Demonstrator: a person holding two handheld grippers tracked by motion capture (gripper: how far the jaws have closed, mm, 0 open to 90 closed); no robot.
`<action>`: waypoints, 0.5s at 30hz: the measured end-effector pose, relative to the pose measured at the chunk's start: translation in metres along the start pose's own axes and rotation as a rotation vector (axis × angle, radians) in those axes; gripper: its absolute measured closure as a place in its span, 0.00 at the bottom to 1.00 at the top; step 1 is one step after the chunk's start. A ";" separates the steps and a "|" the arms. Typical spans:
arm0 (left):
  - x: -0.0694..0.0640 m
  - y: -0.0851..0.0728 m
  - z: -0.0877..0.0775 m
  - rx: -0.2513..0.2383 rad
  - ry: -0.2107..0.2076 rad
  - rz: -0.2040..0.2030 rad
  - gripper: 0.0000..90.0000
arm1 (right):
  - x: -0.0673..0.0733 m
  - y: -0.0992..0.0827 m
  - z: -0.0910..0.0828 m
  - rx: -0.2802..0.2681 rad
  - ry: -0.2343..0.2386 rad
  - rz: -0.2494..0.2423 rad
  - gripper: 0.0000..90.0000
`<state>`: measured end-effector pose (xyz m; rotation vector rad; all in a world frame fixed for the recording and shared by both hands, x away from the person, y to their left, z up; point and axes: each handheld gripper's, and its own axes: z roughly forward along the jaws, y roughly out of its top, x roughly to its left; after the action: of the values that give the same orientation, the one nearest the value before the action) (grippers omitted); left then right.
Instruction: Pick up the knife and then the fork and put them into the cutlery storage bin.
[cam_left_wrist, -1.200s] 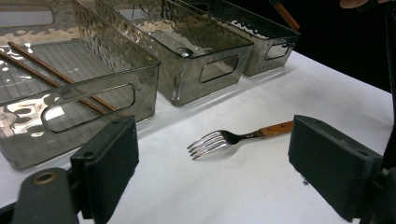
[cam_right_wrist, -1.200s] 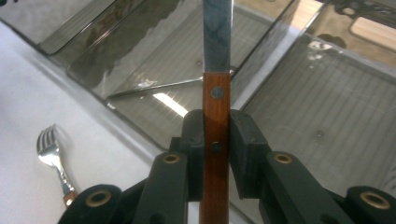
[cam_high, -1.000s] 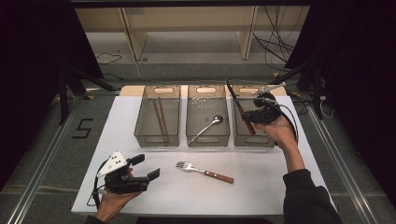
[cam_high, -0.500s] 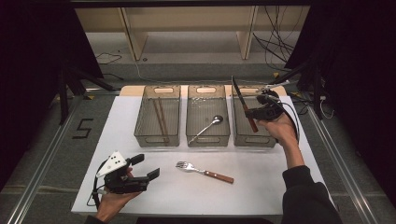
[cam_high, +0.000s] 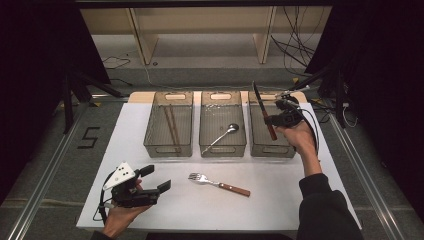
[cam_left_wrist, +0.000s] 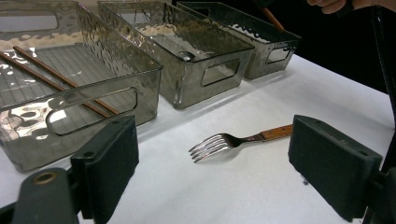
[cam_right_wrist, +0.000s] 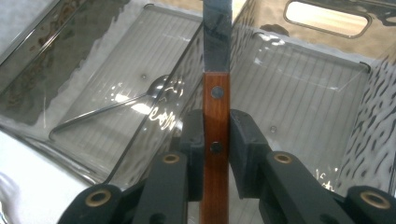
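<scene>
Right tool (cam_high: 270, 120) is clamped on a knife (cam_high: 263, 111), both pads pressed against the riveted wooden handle (cam_right_wrist: 215, 140). Held above the right bin (cam_high: 287, 148). In the high view the blade points up and away from the person, handle end hanging low over the bin interior. In the right gripper view the blade runs straight up the centre, over the wall shared by the right and middle bins.

Left tool (cam_high: 156, 181) rests low over the near left part of the white bench (cam_high: 280, 205), jaws spread wide with nothing between them. In the left gripper view the two pads (cam_left_wrist: 112, 163) frame the fork.

Fork (cam_high: 218, 183), wooden handle, lies flat on the bench in front of the middle bin (cam_high: 222, 148), tines toward the left tool, handle toward the right. Apart from both tools.

Three clear smoked bins stand side by side across the far half of the bench:
- left bin (cam_high: 165, 149): a pair of chopsticks (cam_high: 171, 127) lying lengthwise
- middle bin: one spoon (cam_high: 223, 134), diagonal, bowl toward the far right
- right bin: contents on the floor of it cannot be made out past the hand and knife
</scene>
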<state>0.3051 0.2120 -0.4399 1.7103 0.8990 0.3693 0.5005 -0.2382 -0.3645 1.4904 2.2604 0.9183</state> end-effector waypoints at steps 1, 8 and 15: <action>0.000 0.000 0.000 -0.001 0.000 -0.001 0.17 | -0.001 0.000 0.001 0.004 -0.003 0.003 0.86; 0.000 0.000 0.000 -0.001 -0.001 -0.001 0.17 | -0.008 -0.004 0.009 0.020 -0.029 0.049 0.86; 0.000 0.000 0.000 0.002 -0.001 0.000 0.17 | -0.011 -0.009 0.019 0.042 -0.045 0.076 0.86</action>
<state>0.3052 0.2119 -0.4401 1.7117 0.8995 0.3680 0.5095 -0.2436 -0.3857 1.6090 2.2175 0.8540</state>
